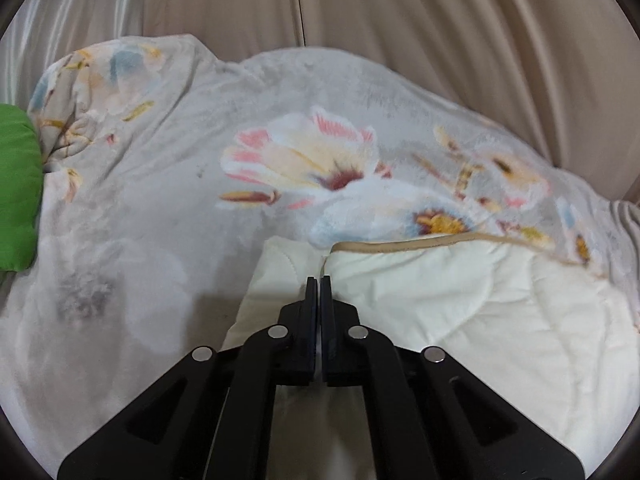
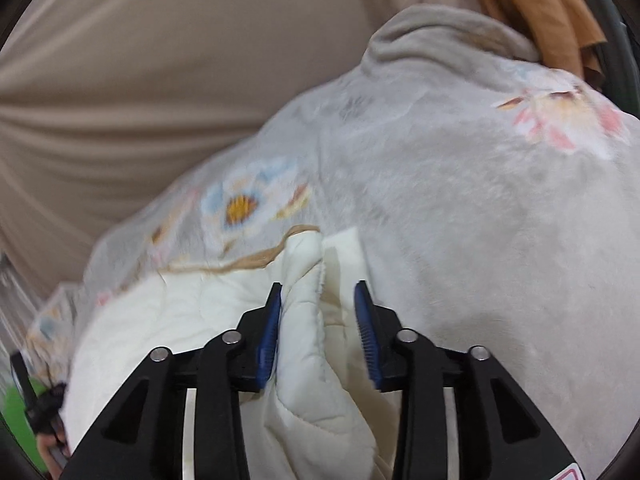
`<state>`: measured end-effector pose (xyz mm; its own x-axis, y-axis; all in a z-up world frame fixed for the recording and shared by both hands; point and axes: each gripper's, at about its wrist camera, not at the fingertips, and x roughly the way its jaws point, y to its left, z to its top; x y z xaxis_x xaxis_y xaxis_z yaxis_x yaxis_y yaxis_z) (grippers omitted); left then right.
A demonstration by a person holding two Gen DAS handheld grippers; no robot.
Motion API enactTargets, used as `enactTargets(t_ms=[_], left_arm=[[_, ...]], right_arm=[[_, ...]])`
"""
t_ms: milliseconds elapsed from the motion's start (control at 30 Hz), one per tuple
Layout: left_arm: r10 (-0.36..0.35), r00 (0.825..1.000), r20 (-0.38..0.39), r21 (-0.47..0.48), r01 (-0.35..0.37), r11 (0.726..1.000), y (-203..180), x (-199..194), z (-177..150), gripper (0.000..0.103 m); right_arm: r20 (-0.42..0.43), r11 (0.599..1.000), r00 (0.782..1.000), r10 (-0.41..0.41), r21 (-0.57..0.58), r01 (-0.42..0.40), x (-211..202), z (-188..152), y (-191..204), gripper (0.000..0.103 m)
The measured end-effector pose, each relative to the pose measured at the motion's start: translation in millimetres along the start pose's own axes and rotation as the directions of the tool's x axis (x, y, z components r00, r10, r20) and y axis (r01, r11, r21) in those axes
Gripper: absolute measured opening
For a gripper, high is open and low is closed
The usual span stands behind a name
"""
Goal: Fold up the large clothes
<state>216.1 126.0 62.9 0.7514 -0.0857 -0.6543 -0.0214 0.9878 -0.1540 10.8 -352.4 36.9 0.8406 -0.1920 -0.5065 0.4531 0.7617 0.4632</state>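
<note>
A large grey fleece blanket (image 1: pixel 300 152) printed with flowers lies spread over a soft surface. Its cream quilted lining (image 1: pixel 460 300) with a tan trim is turned up at the near side. My left gripper (image 1: pixel 320 280) is shut, its black fingers pressed together over the lining's edge, and no cloth shows between them. In the right wrist view the same blanket (image 2: pixel 460 220) fills the right half. My right gripper (image 2: pixel 319 283) stands open around a raised fold of the cream lining (image 2: pixel 308 320). The left blue pad touches the fold and the right pad stands apart.
A green cushion (image 1: pixel 16 188) lies against the blanket's left edge. Beige draped cloth (image 1: pixel 440 40) rises behind the blanket. An orange cloth (image 2: pixel 540 8) lies past its far corner. A dark object (image 2: pixel 40 404) and part of a hand show at the lower left.
</note>
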Motion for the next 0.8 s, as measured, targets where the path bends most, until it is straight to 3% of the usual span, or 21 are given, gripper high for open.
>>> enactTargets(t_ms=[133, 200, 233, 333, 467, 567, 800], left_arm=[[-0.105, 0.99, 0.094, 0.064, 0.1, 0.993, -26.4, -59.2, 10.0, 0.0], [-0.158, 0.977, 0.143, 0.158, 0.135, 0.978, -58.8, -87.4, 9.9, 0.001], [-0.187, 0.972, 0.144, 0.2, 0.156, 0.967, -74.0, -95.1, 8.7, 0.007], [-0.253, 0.964, 0.085, 0.289, 0.219, 0.932, -122.2, -91.5, -0.5, 0.02], [-0.188, 0.982, -0.024, 0.33, 0.185, 0.926, -157.4, -48.5, -19.0, 0.02], [-0.136, 0.988, -0.071, 0.316, 0.152, 0.936, -156.3, -19.4, -29.5, 0.02], [-0.127, 0.987, -0.101, 0.291, 0.151, 0.945, -143.3, 7.3, -39.2, 0.02]], right_arm=[[0.096, 0.986, 0.993, 0.074, -0.157, -0.059, -40.0, 5.9, 52.8, 0.029], [0.054, 0.957, 0.989, 0.138, -0.263, -0.119, -43.5, -0.3, 96.8, 0.029], [0.017, 0.942, 0.987, 0.158, -0.303, -0.146, -39.1, -4.7, 115.1, 0.029], [-0.12, 0.877, 0.967, 0.226, -0.406, -0.256, -16.1, -35.6, 170.0, 0.027], [-0.22, 0.824, 0.956, 0.196, -0.491, -0.282, 10.6, -72.1, 196.9, 0.025], [-0.242, 0.85, 0.955, 0.17, -0.454, -0.266, 25.4, -71.9, 181.8, 0.022], [-0.234, 0.943, 0.965, 0.118, -0.279, -0.182, 42.4, -43.7, 112.6, 0.017]])
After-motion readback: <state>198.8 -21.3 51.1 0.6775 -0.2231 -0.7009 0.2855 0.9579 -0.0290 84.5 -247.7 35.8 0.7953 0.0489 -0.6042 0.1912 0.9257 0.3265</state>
